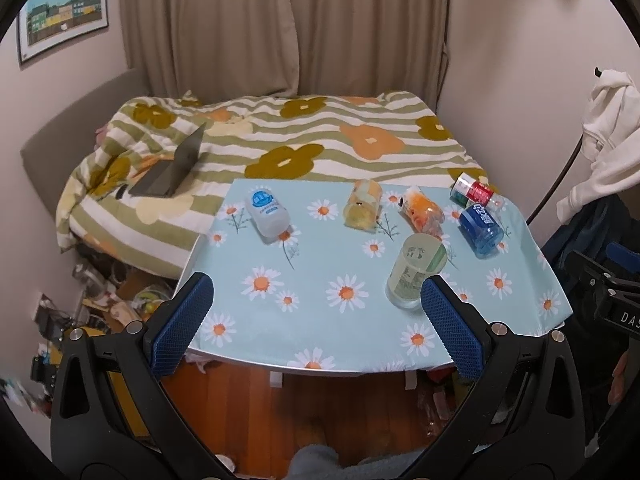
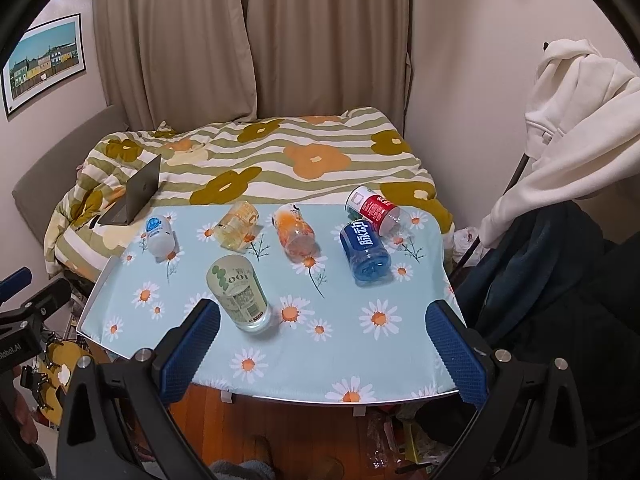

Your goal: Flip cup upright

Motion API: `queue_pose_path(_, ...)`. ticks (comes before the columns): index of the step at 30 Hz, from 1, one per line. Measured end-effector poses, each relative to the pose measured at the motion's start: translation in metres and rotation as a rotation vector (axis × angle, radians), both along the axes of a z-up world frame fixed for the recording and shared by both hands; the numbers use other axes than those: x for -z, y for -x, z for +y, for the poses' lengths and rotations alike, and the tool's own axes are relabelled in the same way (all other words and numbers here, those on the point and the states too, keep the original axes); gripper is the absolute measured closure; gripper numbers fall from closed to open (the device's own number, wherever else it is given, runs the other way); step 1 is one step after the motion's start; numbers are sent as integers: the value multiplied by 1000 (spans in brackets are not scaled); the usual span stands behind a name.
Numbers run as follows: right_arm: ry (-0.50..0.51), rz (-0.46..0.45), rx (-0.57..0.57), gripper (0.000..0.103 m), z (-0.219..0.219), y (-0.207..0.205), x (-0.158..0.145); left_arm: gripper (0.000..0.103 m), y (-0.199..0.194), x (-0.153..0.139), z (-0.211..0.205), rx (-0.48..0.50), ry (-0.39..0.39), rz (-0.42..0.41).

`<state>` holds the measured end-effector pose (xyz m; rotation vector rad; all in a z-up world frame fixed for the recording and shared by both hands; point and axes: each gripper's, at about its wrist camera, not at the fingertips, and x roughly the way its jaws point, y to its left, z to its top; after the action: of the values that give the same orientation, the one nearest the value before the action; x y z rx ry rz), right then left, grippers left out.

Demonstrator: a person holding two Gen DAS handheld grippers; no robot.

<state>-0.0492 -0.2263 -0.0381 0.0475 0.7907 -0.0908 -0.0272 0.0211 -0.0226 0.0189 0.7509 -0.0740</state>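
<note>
Cup inverted near counter front edge: light, clear, slippery plastic; grip mid-wall. Both tongs open, empty.

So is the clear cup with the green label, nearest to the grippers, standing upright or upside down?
Upside down: the clear green-labelled cup stands on its rim on the daisy tablecloth, its print inverted.

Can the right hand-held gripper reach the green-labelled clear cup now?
Probably yes: the right hand-held gripper is open, and the green-labelled clear cup stands nearest, nothing between them.
</note>
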Motion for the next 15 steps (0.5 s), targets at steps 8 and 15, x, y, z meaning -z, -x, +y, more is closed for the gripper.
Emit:
queue_pose_path(8,0,1,-2,0,-1,0,0,0,-5,-1,2,2,3,-5)
queue_pose_path(15,0,0,-1,0,0,-1,0,0,-11,-3,3,8,9,-12)
